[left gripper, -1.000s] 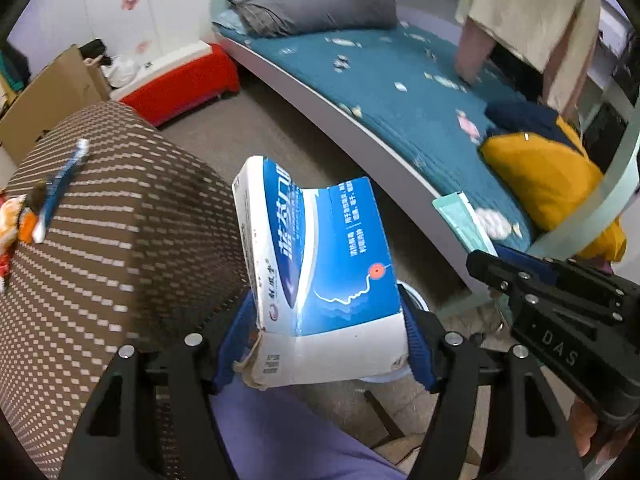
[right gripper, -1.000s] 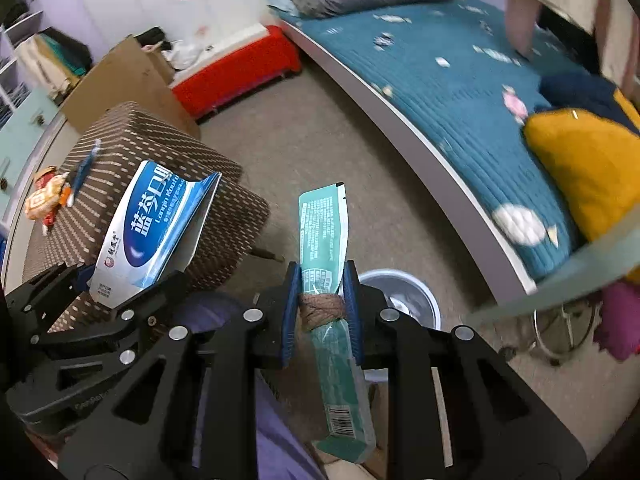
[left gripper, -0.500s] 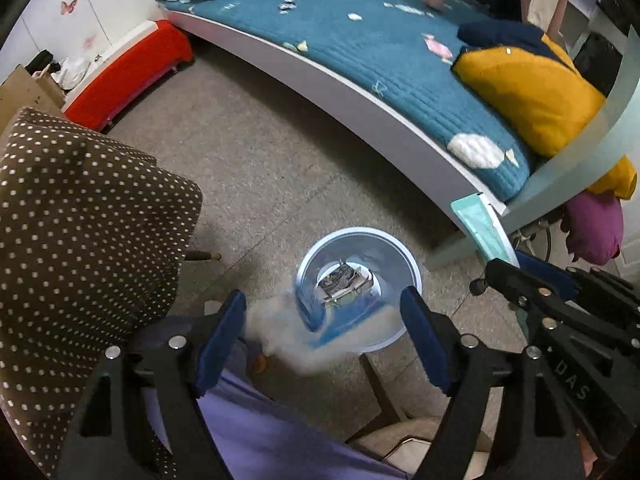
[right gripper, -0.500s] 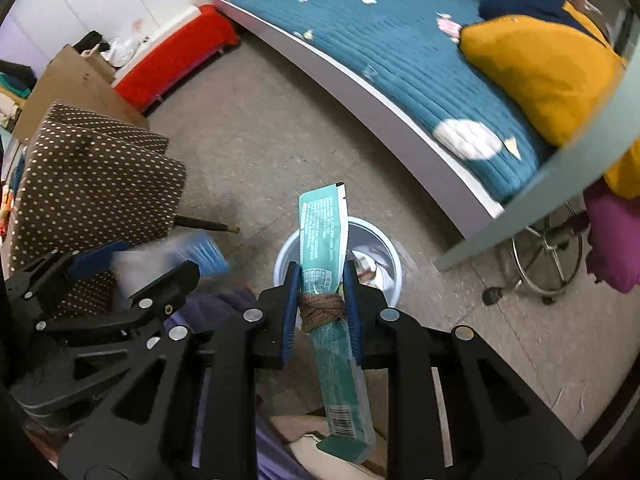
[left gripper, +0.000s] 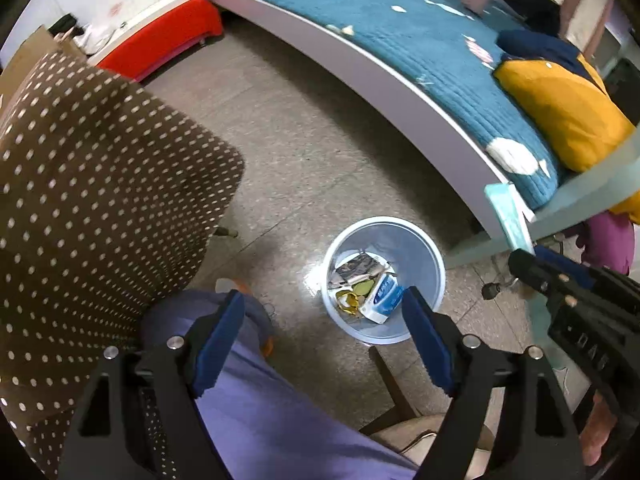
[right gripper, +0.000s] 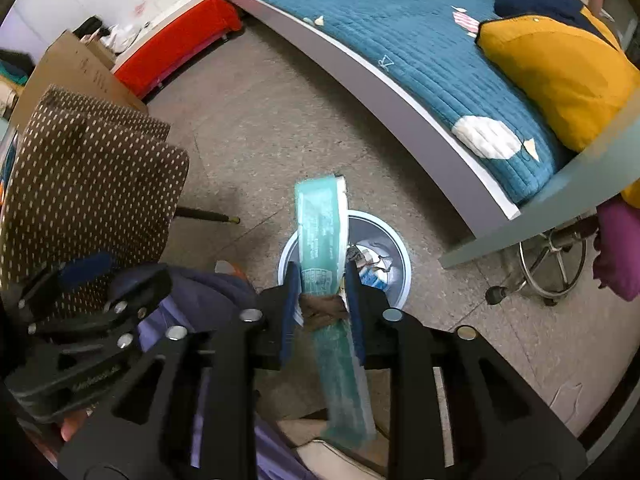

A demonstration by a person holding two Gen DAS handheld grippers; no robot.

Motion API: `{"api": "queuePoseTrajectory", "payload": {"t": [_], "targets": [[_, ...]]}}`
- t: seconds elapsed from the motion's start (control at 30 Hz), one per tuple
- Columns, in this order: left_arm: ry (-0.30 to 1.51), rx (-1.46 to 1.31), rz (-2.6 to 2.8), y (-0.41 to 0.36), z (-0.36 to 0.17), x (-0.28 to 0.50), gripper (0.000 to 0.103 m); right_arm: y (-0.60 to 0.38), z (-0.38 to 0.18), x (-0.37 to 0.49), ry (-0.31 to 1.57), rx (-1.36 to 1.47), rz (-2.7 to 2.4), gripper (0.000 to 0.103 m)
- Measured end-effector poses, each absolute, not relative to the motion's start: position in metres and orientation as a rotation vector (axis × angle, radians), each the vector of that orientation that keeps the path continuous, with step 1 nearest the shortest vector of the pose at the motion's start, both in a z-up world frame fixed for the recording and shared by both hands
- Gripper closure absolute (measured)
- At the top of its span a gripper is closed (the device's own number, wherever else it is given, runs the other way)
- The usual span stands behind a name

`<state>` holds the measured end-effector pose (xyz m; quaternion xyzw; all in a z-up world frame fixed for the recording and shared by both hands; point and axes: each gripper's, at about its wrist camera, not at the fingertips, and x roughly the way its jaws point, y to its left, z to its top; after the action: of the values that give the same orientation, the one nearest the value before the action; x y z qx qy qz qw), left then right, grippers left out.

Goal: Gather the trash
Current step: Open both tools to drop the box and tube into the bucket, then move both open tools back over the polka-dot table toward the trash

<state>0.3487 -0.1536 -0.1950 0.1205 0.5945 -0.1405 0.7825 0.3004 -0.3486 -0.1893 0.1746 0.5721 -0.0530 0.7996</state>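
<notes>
Left fingers (left gripper: 224, 336) wide apart, nothing between, pointing down over bin (left gripper: 434, 276). Right gripper (right gripper: 322, 300) has just been opening; teal box (right gripper: 320, 236) stands between its fingers, a gap showing on each side, above bin. Blue carton (left gripper: 384, 296) lies inside bin among scraps. Dotted table at left, bed beyond across floor.

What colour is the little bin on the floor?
The bin is pale blue with a white rim, clearest in the left wrist view.
</notes>
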Motion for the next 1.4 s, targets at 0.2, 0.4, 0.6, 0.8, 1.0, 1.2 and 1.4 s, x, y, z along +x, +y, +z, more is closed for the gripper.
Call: {"api": "queuePoseTrajectory", "payload": {"t": [0.2, 0.4, 0.6, 0.8, 1.0, 1.2, 1.4], "targets": [[1.292, 0.238, -0.272, -0.135, -0.196, 0.351, 0.023, -0.345, -0.190, 0.306, 1.223, 0.341, -0.146, 0.035], [1.303, 0.243, -0.280, -0.133, -0.197, 0.349, 0.023, -0.339, -0.197, 0.306, 1.263, 0.322, -0.144, 0.035], [1.293, 0.252, -0.287, -0.135, -0.192, 0.345, 0.023, -0.334, -0.196, 0.302, 1.272, 0.310, -0.146, 0.035], [1.266, 0.251, -0.294, -0.132, -0.175, 0.342, 0.023, -0.328, -0.185, 0.301, 1.254, 0.292, -0.141, 0.035], [1.199, 0.243, -0.296, -0.124, -0.146, 0.339, 0.022, -0.318, -0.167, 0.304, 1.214, 0.274, -0.122, 0.035], [1.123, 0.216, -0.280, -0.107, -0.115, 0.336, 0.021, -0.305, -0.144, 0.311, 1.157, 0.282, -0.097, 0.035], [1.054, 0.170, -0.238, -0.083, -0.086, 0.333, 0.021, -0.284, -0.117, 0.320, 1.096, 0.256, -0.057, 0.035]]}}
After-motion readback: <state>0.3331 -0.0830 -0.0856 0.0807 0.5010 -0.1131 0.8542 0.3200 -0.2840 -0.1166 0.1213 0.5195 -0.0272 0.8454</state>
